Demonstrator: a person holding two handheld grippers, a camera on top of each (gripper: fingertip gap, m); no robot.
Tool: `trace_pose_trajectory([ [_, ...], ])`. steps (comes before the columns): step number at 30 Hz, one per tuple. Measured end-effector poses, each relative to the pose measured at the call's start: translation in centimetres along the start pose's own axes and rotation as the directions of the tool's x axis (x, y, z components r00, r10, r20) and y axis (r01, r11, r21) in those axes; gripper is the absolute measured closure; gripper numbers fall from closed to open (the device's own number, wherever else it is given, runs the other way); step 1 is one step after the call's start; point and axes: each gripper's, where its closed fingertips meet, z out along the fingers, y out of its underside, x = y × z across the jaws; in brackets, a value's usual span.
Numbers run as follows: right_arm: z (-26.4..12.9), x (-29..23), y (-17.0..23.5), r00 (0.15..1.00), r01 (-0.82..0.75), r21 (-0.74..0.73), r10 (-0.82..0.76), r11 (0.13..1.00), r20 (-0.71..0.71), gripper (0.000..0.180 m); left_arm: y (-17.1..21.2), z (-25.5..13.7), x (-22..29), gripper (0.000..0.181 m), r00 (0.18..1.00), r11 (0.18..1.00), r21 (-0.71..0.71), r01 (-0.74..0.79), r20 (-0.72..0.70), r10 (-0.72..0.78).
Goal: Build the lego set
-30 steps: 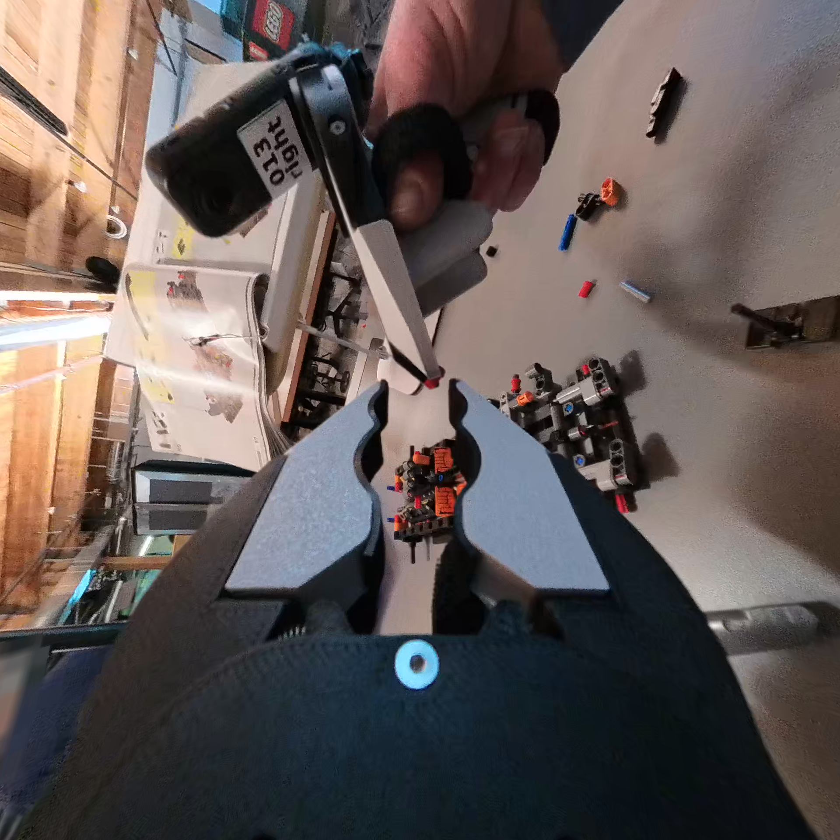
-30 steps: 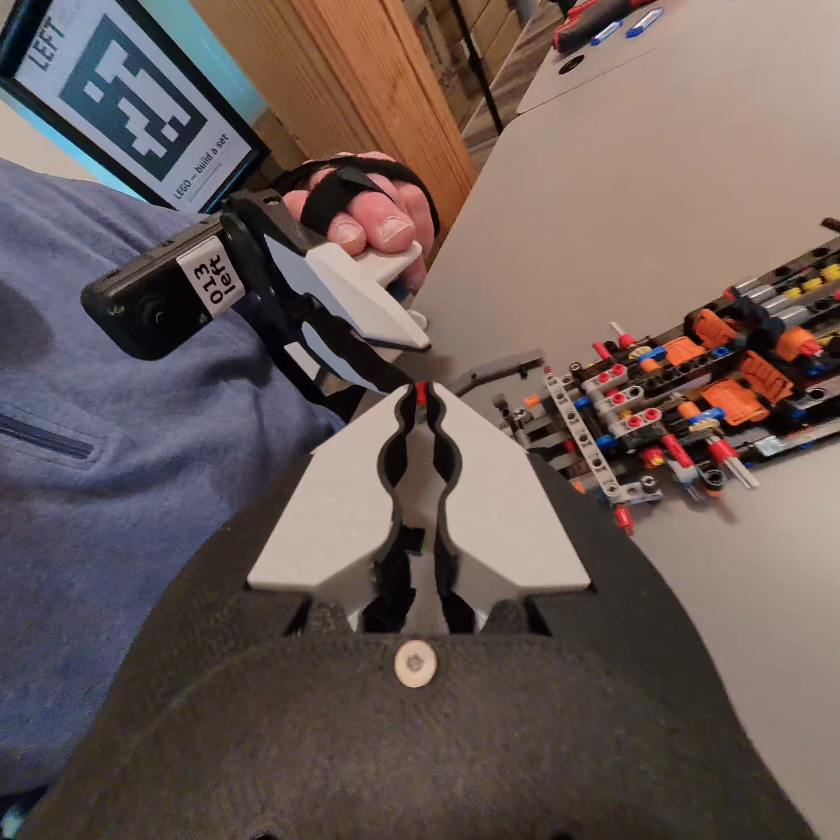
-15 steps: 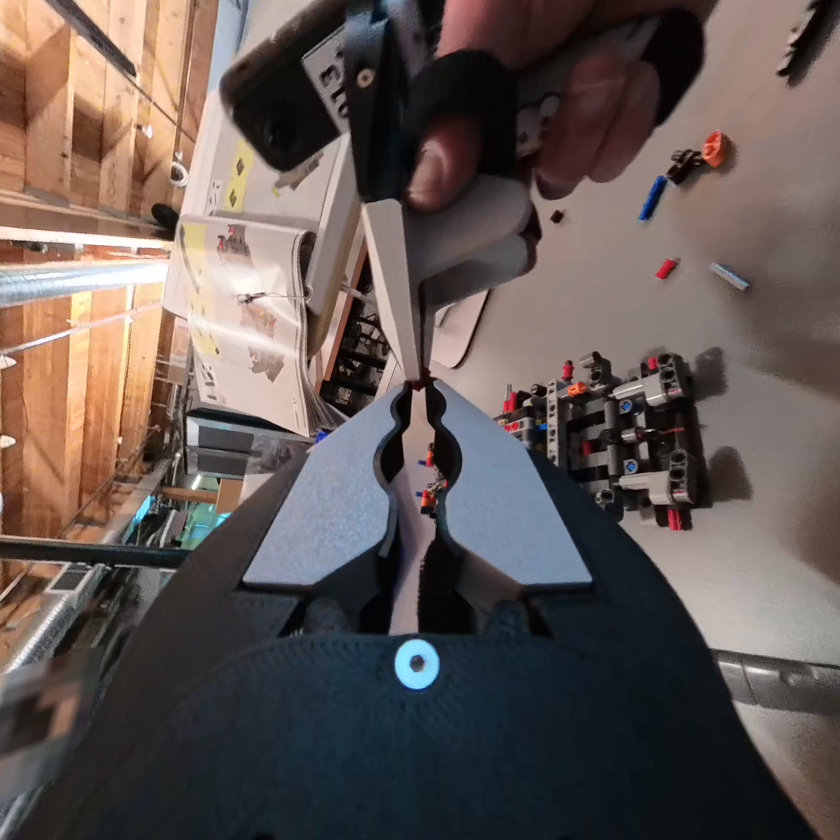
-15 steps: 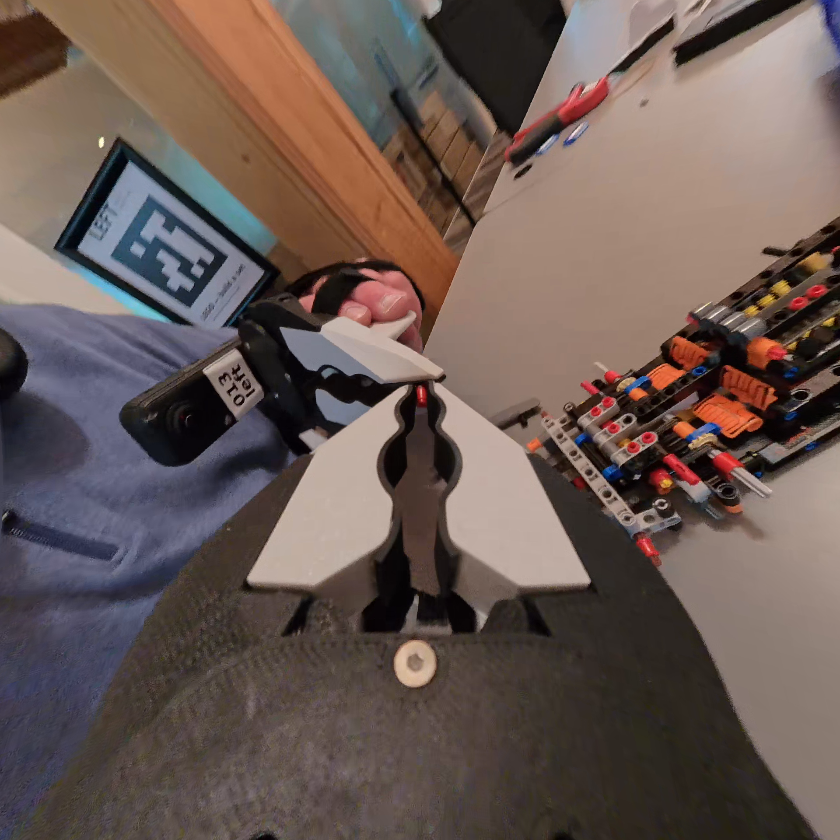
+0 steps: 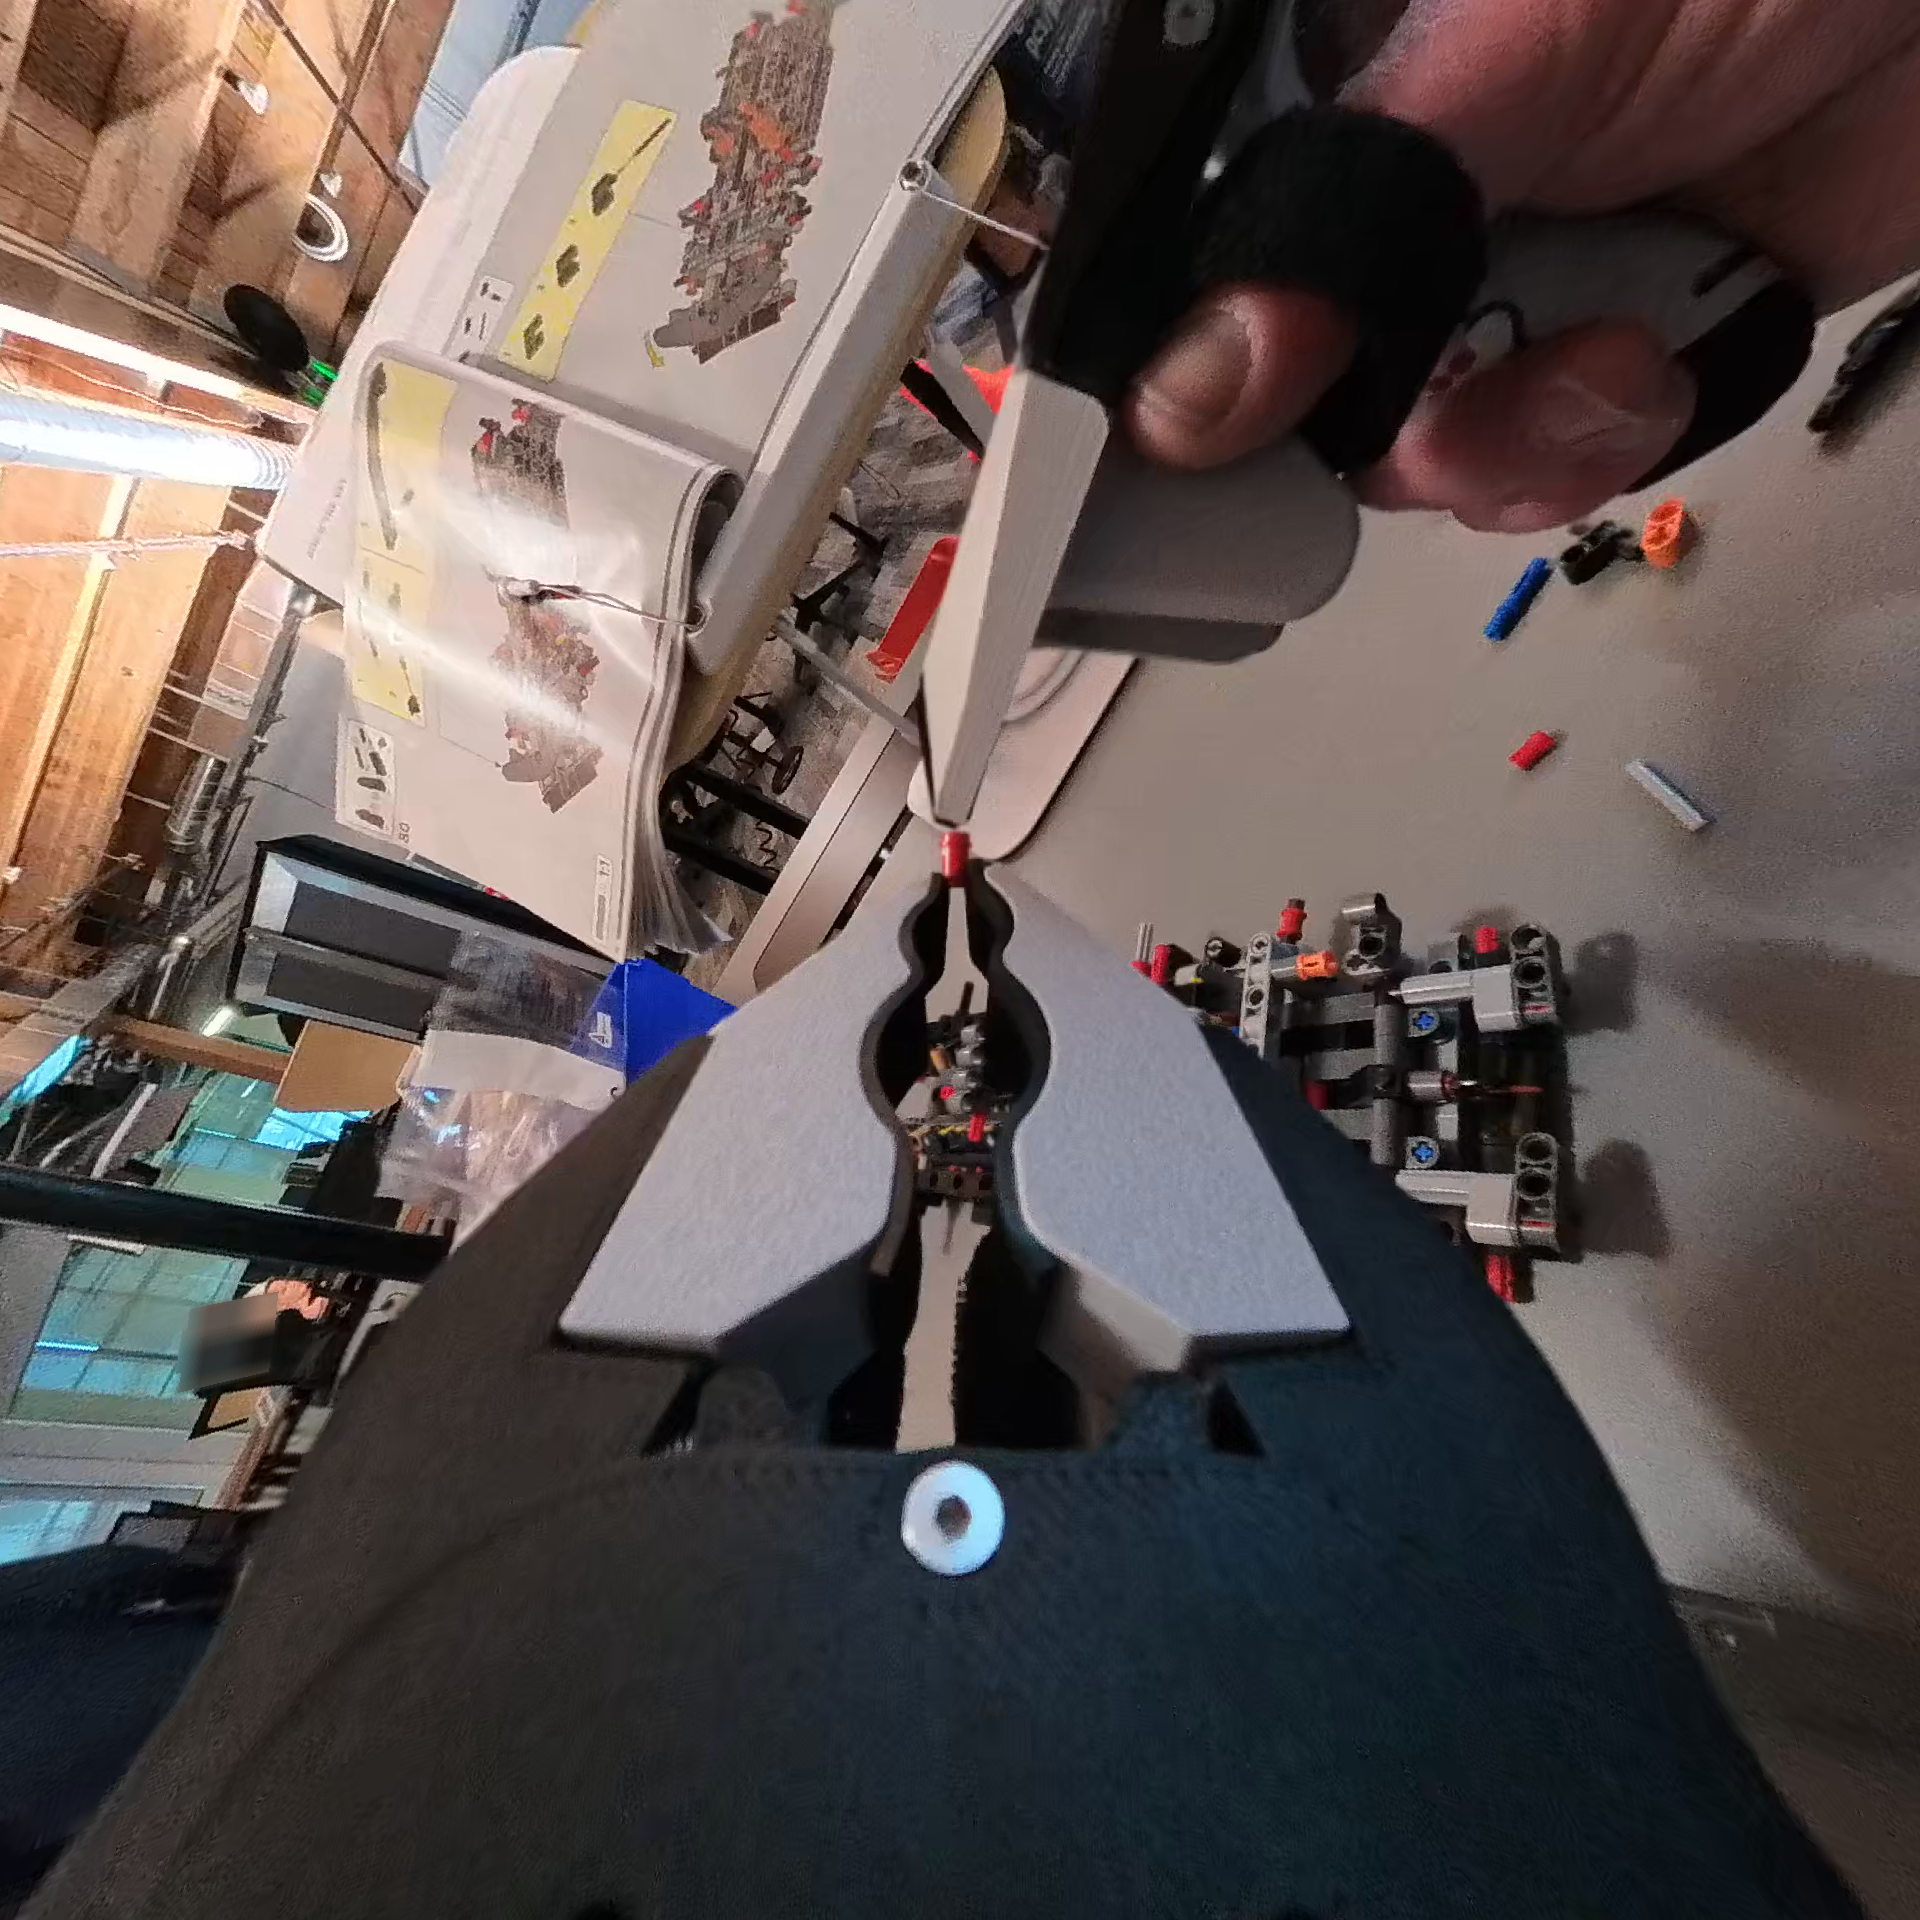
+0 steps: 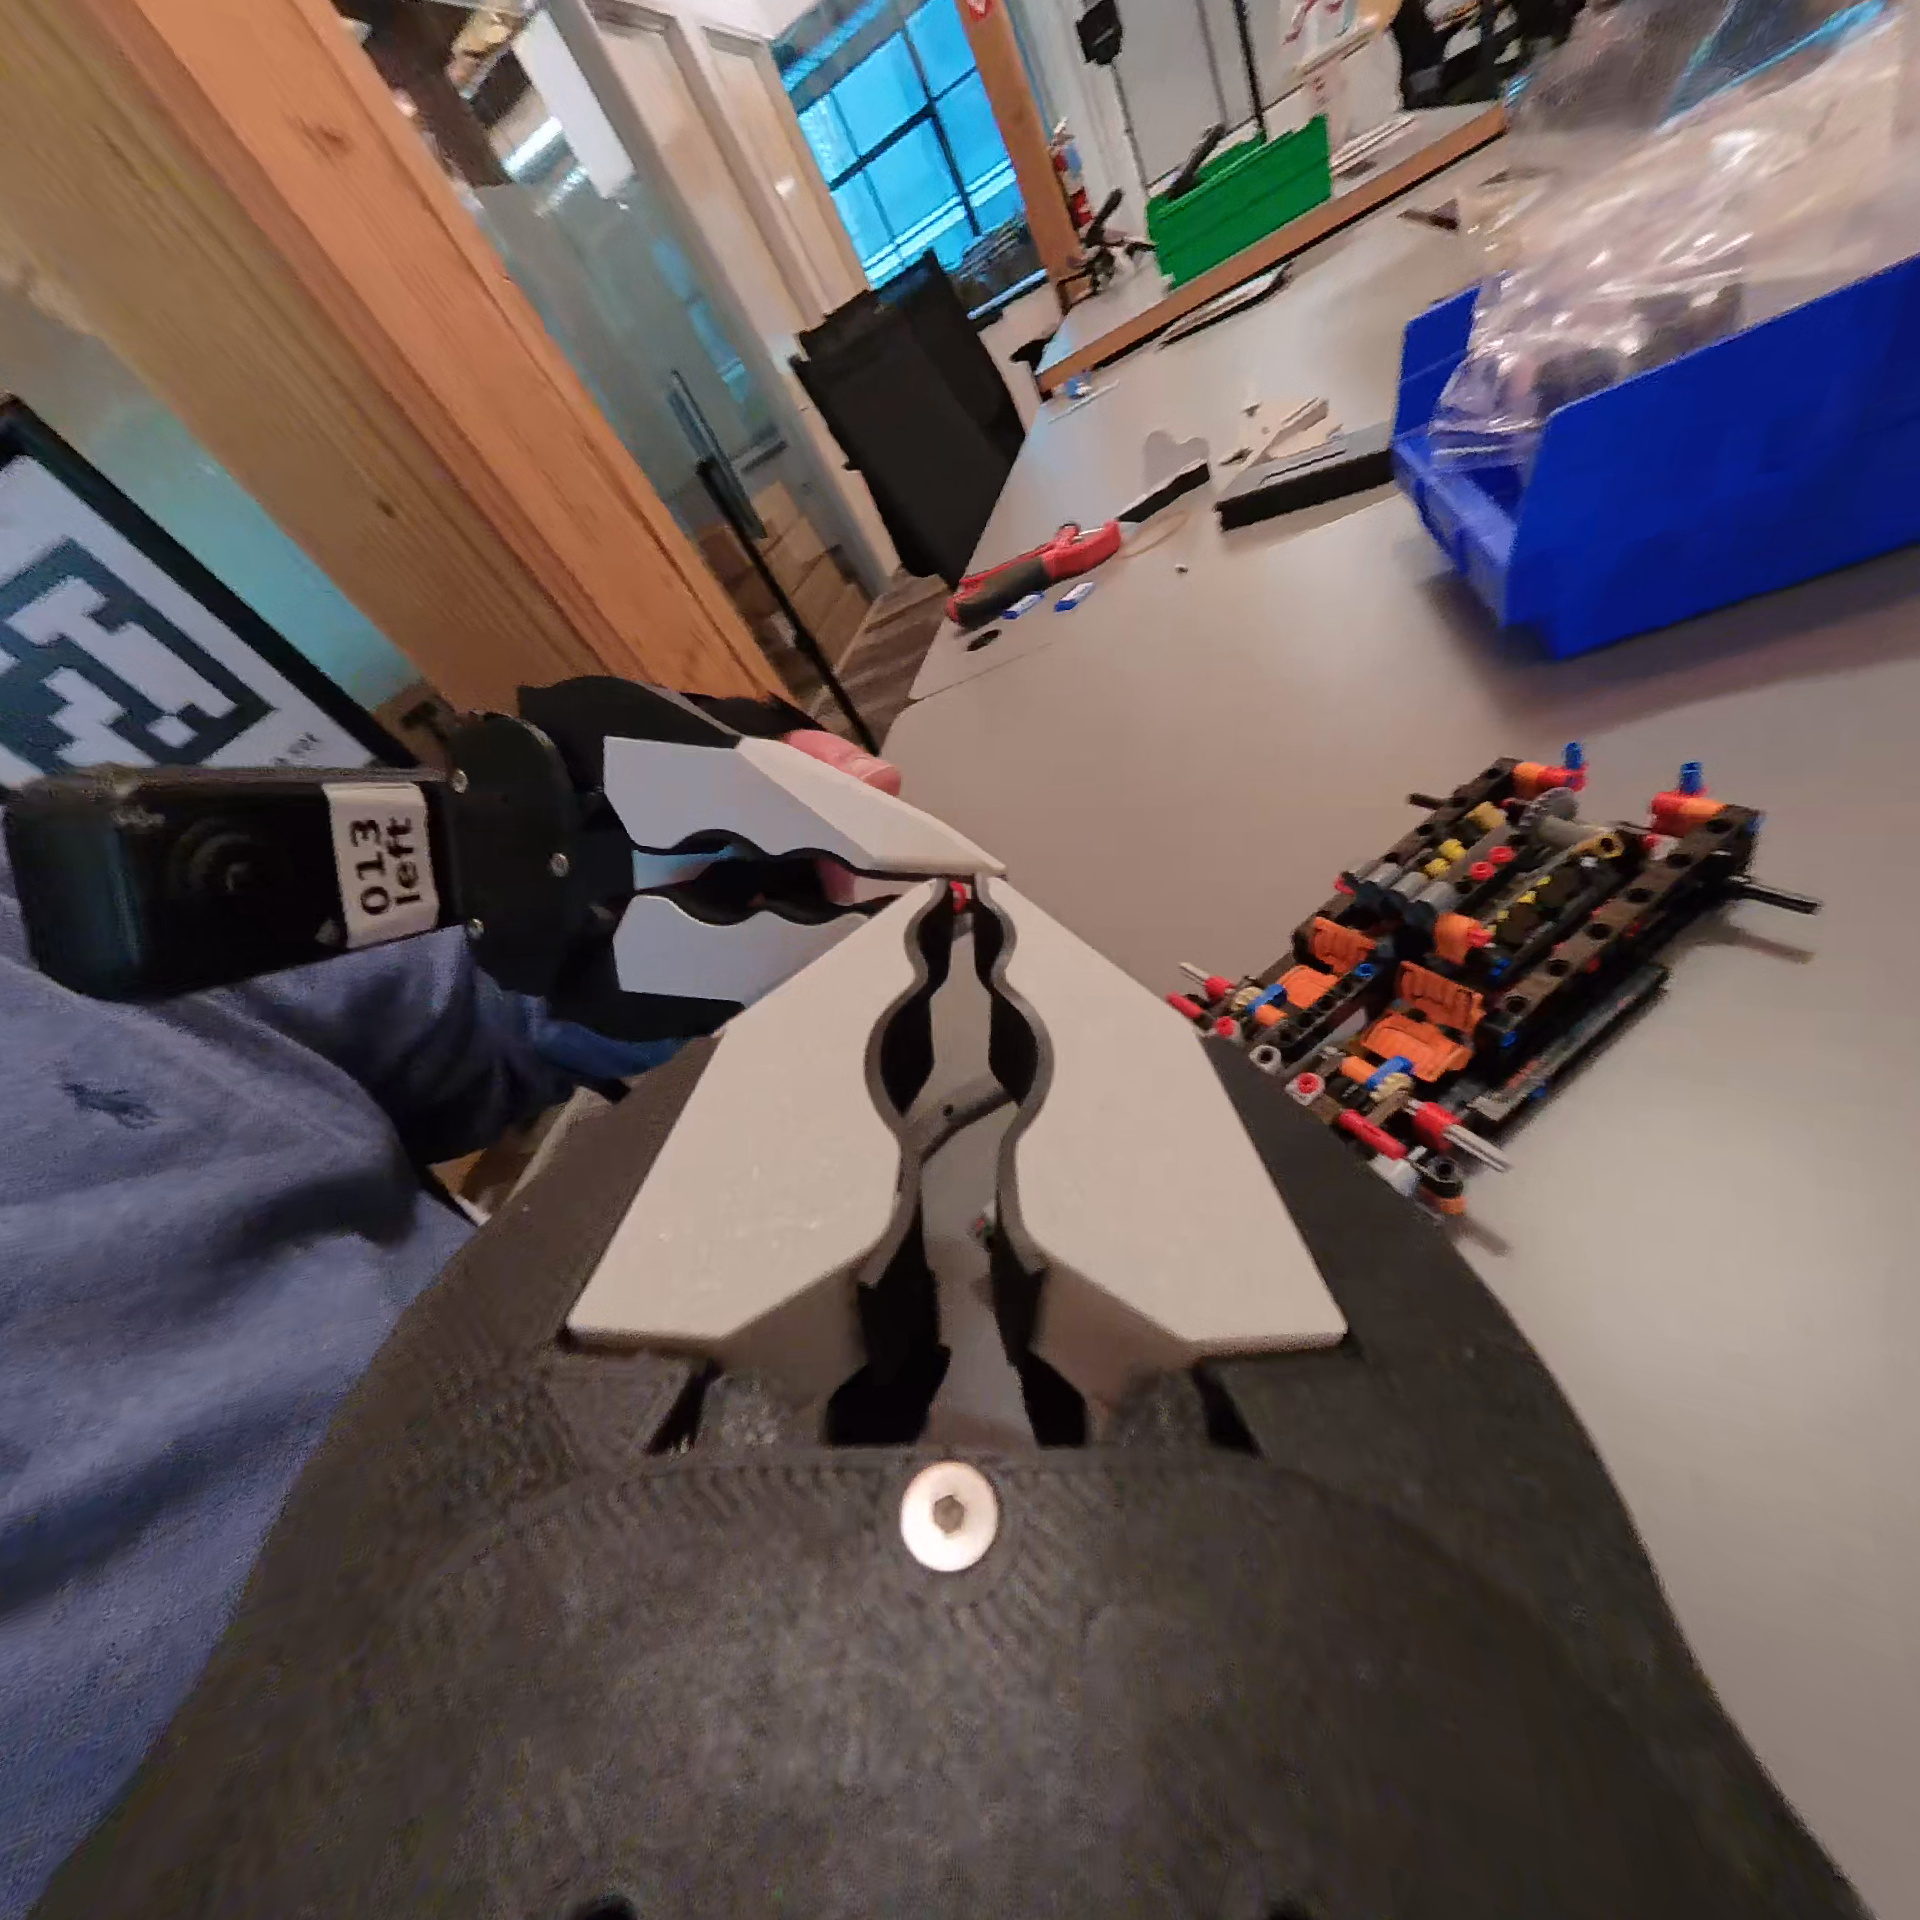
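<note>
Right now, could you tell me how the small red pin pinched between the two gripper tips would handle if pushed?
The red pin looks tiny and rigid, so probably light. Only the tips of the left gripper and right gripper pinch it, so it may slip or flick out. Its rounded shape suggests it would roll on the smooth table.

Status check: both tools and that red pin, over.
Left tool shut on red pin. Right tool tips at the same pin, grip unclear. Both held above the table, clear of the black chassis. Nothing in the way.
</note>
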Motion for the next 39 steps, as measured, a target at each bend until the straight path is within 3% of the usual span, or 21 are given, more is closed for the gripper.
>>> trace_pose_trajectory([
  [8, -0.3, 0.2, 0.6, 0.997, 0.062, -0.075, -0.064, 0.995, -0.032, 0.168, -0.1, 0.1, 0.3, 0.179, 0.997, 0.998, 0.02, 0.063, -0.05, -0.062],
  [18, 0.2, -0.4, 0.7, 0.998, 0.054, -0.089, -0.051, 0.995, 0.034, 0.176, -0.2, 0.1, 0.5, 0.179, 0.996, 0.997, 0.031, 0.065, -0.059, -0.063],
  [24, 0.1, 0.0, 1.3, 0.992, 0.125, -0.172, -0.125, 0.977, 0.01, 0.177, 0.7, 0.1, 1.2, 0.176, 0.991, 0.999, 0.014, 0.052, -0.123, -0.05],
  [30, 0.1, 3.2, 4.8, 0.922, 0.324, -0.486, -0.385, 0.812, -0.029, 0.178, 6.1, -0.8, 3.5, 0.171, 0.949, 0.996, -0.083, 0.035, -0.308, -0.059],
  [39, 1.7, 5.7, 8.6, 0.826, 0.455, -0.688, -0.557, 0.566, 0.088, 0.177, 9.4, -1.3, 6.7, 0.172, 0.886, 0.995, -0.086, 0.044, -0.458, -0.078],
])
